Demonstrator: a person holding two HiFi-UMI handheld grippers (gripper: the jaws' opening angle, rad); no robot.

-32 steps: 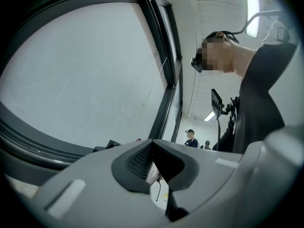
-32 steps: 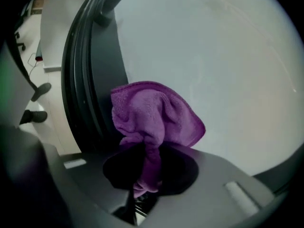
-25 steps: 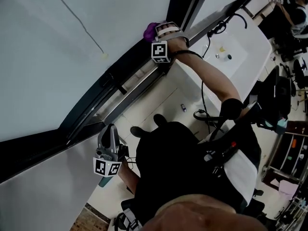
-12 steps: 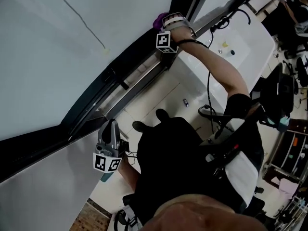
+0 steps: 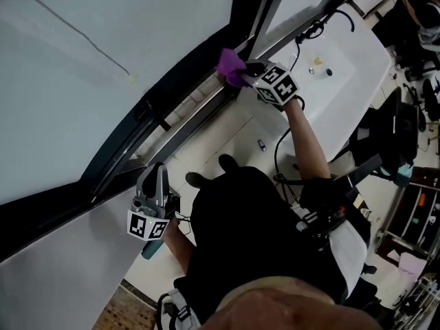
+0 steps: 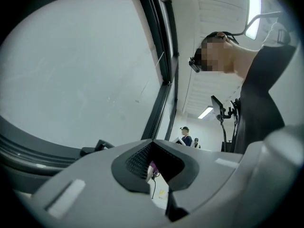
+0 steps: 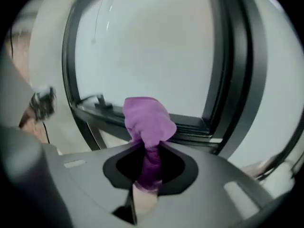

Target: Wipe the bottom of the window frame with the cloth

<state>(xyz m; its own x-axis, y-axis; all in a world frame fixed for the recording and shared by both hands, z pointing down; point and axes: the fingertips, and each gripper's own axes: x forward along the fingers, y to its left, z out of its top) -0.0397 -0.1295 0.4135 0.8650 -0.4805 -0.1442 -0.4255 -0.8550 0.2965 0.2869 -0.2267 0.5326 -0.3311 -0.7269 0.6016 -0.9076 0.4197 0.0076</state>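
Note:
A purple cloth [image 5: 232, 66] is bunched against the dark bottom rail of the window frame [image 5: 172, 115], near the upright post. My right gripper [image 5: 247, 71] is shut on it, its marker cube turned toward me. The right gripper view has the cloth [image 7: 148, 122] sticking up out of the shut right gripper [image 7: 148, 170], with the bottom rail [image 7: 190, 126] just behind it. My left gripper [image 5: 158, 177] hangs low by the wall under the frame's near end, well apart from the cloth. In its own view the left gripper [image 6: 161, 179] is shut and holds nothing.
A latch handle [image 5: 146, 108] sits on the rail between the two grippers. A thin cord [image 5: 69, 26] hangs across the glass. A white counter [image 5: 344, 74] with small items and cables [image 5: 289, 143] lies to the right. Other people [image 6: 184, 136] stand far off.
My right gripper has turned and drawn back a little from the frame's corner with the cloth still in it. The left gripper has hardly moved.

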